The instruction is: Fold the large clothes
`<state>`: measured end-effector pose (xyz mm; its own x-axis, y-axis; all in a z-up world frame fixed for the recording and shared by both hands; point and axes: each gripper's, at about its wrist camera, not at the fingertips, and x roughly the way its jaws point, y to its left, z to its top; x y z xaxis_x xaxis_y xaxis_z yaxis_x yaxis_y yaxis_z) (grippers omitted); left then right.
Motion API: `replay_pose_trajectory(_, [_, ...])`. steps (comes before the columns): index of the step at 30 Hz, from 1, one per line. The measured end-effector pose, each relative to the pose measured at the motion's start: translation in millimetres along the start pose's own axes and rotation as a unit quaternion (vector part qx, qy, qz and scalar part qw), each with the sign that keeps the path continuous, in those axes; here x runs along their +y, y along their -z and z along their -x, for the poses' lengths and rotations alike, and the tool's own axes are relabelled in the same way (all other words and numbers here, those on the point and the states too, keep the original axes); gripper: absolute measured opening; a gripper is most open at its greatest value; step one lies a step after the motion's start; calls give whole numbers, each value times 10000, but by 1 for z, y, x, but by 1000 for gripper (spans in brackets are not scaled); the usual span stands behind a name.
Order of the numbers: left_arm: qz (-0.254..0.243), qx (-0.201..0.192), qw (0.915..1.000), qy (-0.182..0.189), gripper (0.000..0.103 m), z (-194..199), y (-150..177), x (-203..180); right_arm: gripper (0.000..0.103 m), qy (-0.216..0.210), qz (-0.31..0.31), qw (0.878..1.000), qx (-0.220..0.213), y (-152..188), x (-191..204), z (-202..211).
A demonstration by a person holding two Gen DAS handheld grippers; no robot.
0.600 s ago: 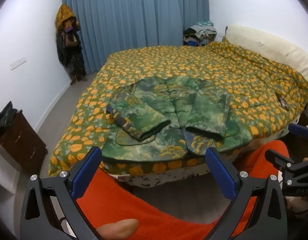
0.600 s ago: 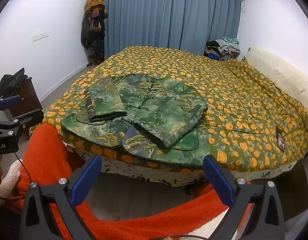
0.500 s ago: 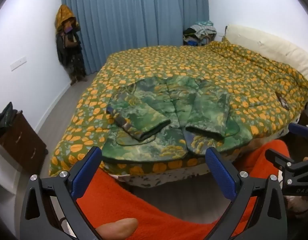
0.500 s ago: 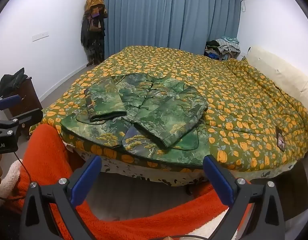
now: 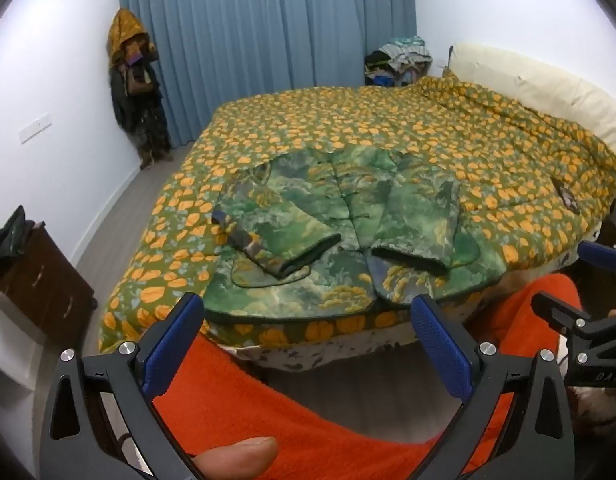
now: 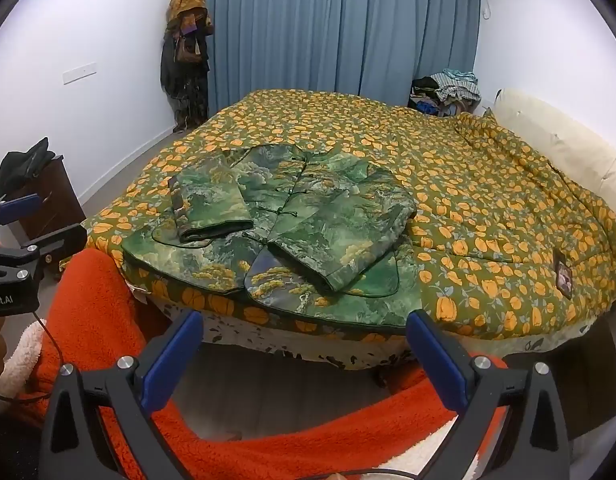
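Left gripper (image 5: 308, 340) has its blue fingers (image 5: 173, 344) spread wide w/ nothing between them, held back from the bed (image 5: 488, 152). Right gripper (image 6: 303, 354) is the same: fingers (image 6: 436, 360) wide apart, holding nothing. Green patterned jacket (image 6: 299, 224) lies flat near the bed's front edge on the orange-flowered quilt (image 6: 448, 168), both sleeves folded in over the front.

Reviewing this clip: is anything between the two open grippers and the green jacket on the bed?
Nothing visible blocks them. The green jacket lies at the bed's near edge; left gripper and right gripper hang open before it.
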<state>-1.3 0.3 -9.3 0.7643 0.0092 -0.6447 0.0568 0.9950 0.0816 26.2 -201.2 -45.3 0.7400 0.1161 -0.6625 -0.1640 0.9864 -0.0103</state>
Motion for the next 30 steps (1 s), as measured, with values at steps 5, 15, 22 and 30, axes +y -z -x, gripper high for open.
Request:
replay_pose_trajectory(5, [-5,19,10000,-2,103,0,1,0,103,-15,-15,10000,14,-6,-1,1])
replay_pose_trajectory(15, [-64,74,10000,-9,103,1,3,-2,103,-20,-22,10000,25,-1,-2,1])
replay_pose_trajectory(22, [-55,46,10000,5,103,2,2,-1,103,-20,4,10000,20,1,1,-1])
replay_pose_trajectory(30, [-90,61,9999,24,103,2,1,-4,103,-35,-4,10000,36,1,2,-3])
